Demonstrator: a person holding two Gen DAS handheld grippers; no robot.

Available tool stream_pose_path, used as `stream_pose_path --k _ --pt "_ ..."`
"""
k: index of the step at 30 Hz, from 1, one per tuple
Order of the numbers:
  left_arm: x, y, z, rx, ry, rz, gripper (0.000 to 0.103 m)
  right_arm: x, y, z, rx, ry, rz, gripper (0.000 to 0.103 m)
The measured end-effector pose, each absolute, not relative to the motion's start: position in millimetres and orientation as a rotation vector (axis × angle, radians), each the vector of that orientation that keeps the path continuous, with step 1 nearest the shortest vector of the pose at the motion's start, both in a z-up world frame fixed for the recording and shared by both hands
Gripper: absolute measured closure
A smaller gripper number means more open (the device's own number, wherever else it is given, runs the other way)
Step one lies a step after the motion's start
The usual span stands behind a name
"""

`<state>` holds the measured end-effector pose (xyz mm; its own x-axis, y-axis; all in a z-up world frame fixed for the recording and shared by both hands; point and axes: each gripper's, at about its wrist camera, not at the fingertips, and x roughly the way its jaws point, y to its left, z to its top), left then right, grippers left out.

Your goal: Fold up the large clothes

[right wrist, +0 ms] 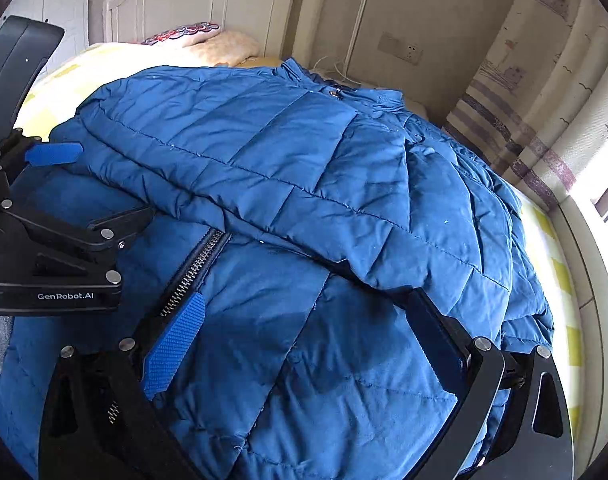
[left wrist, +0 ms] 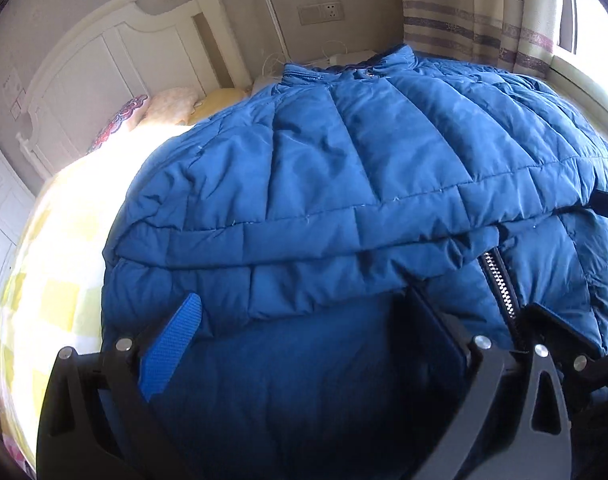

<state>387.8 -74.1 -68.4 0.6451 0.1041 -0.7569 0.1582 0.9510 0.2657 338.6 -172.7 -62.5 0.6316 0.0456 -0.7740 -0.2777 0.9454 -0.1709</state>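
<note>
A blue quilted puffer jacket point(left wrist: 343, 168) lies spread over the bed, collar point(left wrist: 367, 68) at the far end. One quilted section is folded across its front, and the open zipper point(left wrist: 499, 284) shows beneath that fold. My left gripper point(left wrist: 304, 296) stands open over the near hem, its fingers wide apart with fabric under them. My right gripper point(right wrist: 305, 298) is open too, just right of the zipper point(right wrist: 196, 268) on the jacket point(right wrist: 304, 160). In the right wrist view the left gripper point(right wrist: 112, 182) sits close by on the left, open. Nothing is pinched.
A yellow checked bedsheet point(left wrist: 64, 240) shows left of the jacket, with pillows point(left wrist: 164, 108) against a white headboard point(left wrist: 104, 60). A wall socket point(left wrist: 321, 12) and a cable are behind the collar. A patterned curtain point(right wrist: 543, 120) and a window ledge run along the right.
</note>
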Motion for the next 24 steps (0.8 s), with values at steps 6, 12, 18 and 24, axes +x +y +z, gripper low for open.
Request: stream_pose_path --k 6,12,18,24 --pt "384 -35 -62 0.168 0.896 0.005 0.002 347 -208 -65 -0.115 0.937 0.178 0.006" --pt "355 43 -55 -0.072 0.896 0.066 0.002 311 -296 -59 0.03 0.907 -0.079 0.006" --pt "367 54 -66 -0.102 0.984 0.065 0.002 307 -333 -79 0.167 0.94 -0.038 0.004" --pt "360 59 -62 -0.145 0.943 0.083 0.002 296 -333 -72 0.168 0.882 -0.125 0.006"
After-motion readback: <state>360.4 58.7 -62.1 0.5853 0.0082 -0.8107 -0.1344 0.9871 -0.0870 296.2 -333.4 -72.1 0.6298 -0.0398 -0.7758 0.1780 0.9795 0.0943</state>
